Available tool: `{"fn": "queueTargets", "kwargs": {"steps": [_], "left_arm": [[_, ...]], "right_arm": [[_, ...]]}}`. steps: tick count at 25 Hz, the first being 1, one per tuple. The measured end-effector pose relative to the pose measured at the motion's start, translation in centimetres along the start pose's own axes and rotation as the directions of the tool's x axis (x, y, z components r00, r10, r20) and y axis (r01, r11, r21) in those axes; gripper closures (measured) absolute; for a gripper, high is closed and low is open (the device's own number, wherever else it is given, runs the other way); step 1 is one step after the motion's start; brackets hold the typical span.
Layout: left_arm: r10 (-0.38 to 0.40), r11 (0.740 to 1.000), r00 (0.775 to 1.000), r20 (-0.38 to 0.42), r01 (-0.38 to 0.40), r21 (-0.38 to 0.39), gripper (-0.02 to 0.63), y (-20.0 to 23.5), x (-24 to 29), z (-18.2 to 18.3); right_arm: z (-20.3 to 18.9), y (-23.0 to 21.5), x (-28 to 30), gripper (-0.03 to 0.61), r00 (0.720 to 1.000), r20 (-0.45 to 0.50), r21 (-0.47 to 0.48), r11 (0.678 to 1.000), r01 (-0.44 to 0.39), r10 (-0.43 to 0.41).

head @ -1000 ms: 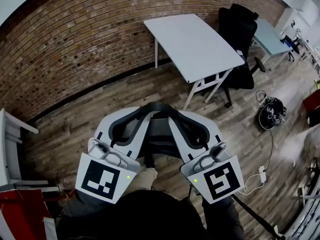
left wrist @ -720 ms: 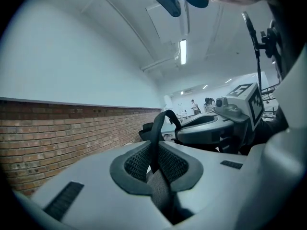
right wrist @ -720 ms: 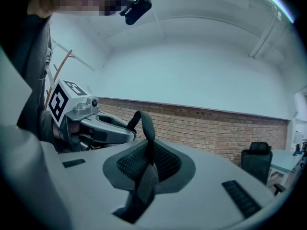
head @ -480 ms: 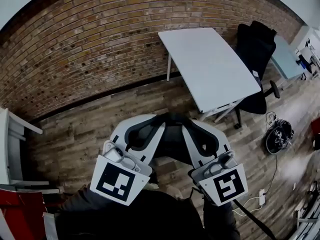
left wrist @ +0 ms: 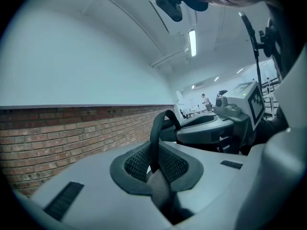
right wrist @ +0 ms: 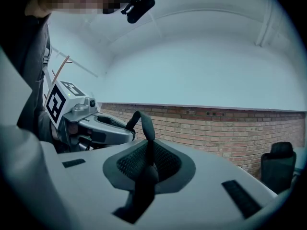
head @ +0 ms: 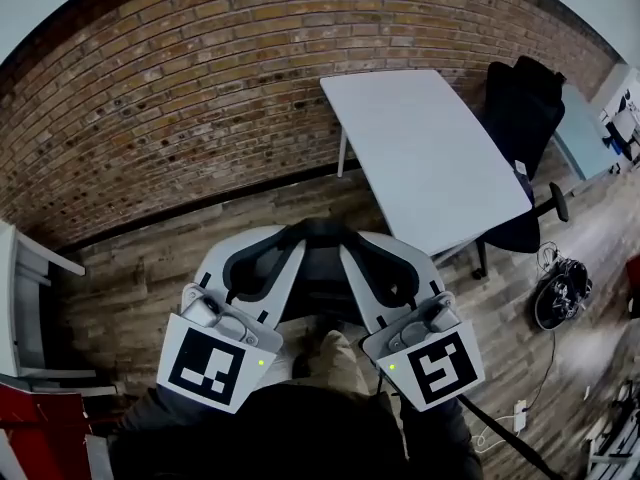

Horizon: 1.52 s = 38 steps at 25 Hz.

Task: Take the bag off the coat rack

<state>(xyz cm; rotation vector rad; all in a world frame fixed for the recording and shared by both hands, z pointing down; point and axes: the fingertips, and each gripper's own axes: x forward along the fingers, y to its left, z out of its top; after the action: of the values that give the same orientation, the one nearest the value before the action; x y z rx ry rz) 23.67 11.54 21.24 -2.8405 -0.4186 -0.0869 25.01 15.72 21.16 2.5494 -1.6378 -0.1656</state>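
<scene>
In the head view my left gripper [head: 262,260] and right gripper [head: 385,268] are held side by side at waist height. A black bag strap [head: 318,230] arcs from one to the other, and dark grey bag fabric [head: 322,286] hangs between them. In the left gripper view the jaws [left wrist: 156,164] are shut on the strap [left wrist: 157,133], with grey fabric bunched just below. The right gripper view shows its jaws [right wrist: 148,164] shut on the same strap [right wrist: 146,126]. No coat rack is in view.
A white table [head: 430,158] stands ahead to the right, with a black office chair [head: 525,118] behind it. A brick wall [head: 200,88] runs along the back. Cables [head: 560,298] lie on the wooden floor at right. A white shelf [head: 20,298] is at the left edge.
The head view has swung, so the table and chair now sit further right and higher. Both grippers stay close together and keep their hold on the strap.
</scene>
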Motion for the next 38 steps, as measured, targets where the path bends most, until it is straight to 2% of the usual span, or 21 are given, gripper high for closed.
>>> {"fn": "queueTargets", "kwargs": {"steps": [3, 8, 15, 24, 31, 38], "left_arm": [[0.031, 1.000, 0.999, -0.010, -0.031, 0.002, 0.565, 2.0, 2.5, -0.3], [0.103, 0.993, 0.994, -0.039, -0.105, -0.051, 0.565, 6.2, 7.2, -1.2], [0.193, 0.979, 0.978, -0.076, -0.197, -0.053, 0.565, 11.6, 14.2, -1.5], [0.270, 0.960, 0.958, -0.098, -0.275, -0.043, 0.565, 17.2, 19.8, -0.9], [0.286, 0.956, 0.953, -0.095, -0.291, -0.036, 0.565, 21.7, 22.8, -1.0], [0.257, 0.965, 0.965, -0.061, -0.259, -0.030, 0.565, 26.9, 25.8, -1.0]], "right_arm": [[-0.5, -2.3, 2.5, 0.543, 0.999, 0.006, 0.001, 0.999, -0.033, 0.033], [-1.3, -6.5, 7.5, 0.543, 0.995, 0.024, 0.001, 0.996, -0.094, 0.094], [-1.9, -13.1, 14.0, 0.543, 0.982, 0.054, 0.009, 0.984, -0.180, 0.179], [-1.6, -18.5, 20.5, 0.543, 0.968, 0.073, 0.009, 0.970, -0.243, 0.242], [-1.4, -21.2, 25.3, 0.543, 0.966, 0.077, 0.002, 0.969, -0.249, 0.248], [-1.0, -23.4, 30.6, 0.543, 0.975, 0.072, -0.030, 0.977, -0.211, 0.212]]}}
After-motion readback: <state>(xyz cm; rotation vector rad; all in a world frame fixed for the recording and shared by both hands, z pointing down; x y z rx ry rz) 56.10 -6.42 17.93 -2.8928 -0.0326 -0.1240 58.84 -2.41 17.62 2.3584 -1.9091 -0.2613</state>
